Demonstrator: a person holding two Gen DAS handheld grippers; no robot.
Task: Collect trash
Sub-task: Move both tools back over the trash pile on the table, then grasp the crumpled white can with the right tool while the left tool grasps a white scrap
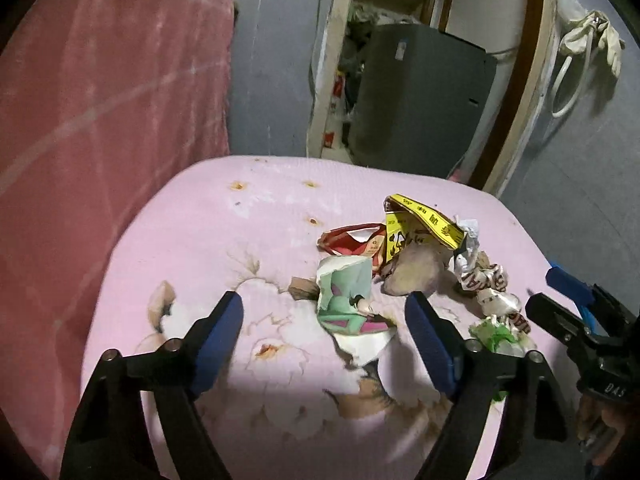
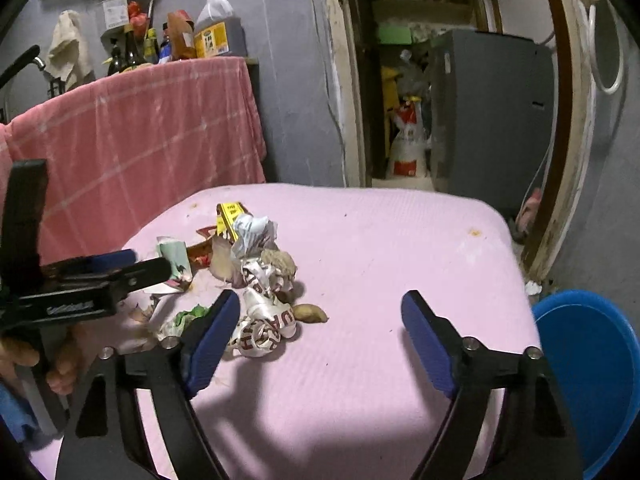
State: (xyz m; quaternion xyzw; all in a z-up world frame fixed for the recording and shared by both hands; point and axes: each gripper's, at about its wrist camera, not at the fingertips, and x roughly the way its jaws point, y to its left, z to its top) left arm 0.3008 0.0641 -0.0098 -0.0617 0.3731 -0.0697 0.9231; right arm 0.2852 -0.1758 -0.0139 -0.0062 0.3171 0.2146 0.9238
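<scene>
A heap of trash lies on the pink flowered table cover (image 1: 240, 240): a torn green-and-white carton piece (image 1: 344, 300), a yellow carton (image 1: 424, 220), a red wrapper (image 1: 348, 240) and a crumpled white wrapper with red letters (image 2: 264, 328). My left gripper (image 1: 325, 304) is open just above the cover, with the green carton piece lying loose between its fingers. My right gripper (image 2: 320, 300) is open over bare cover. The lettered wrapper and a potato piece (image 2: 310, 314) lie by its left finger. Each gripper shows at the edge of the other's view.
A blue tub (image 2: 592, 380) stands off the table's right edge. Behind on the left is a counter draped in pink cloth (image 2: 140, 140) carrying bottles (image 2: 216, 28). A grey appliance (image 2: 492, 112) fills the doorway beyond the far edge.
</scene>
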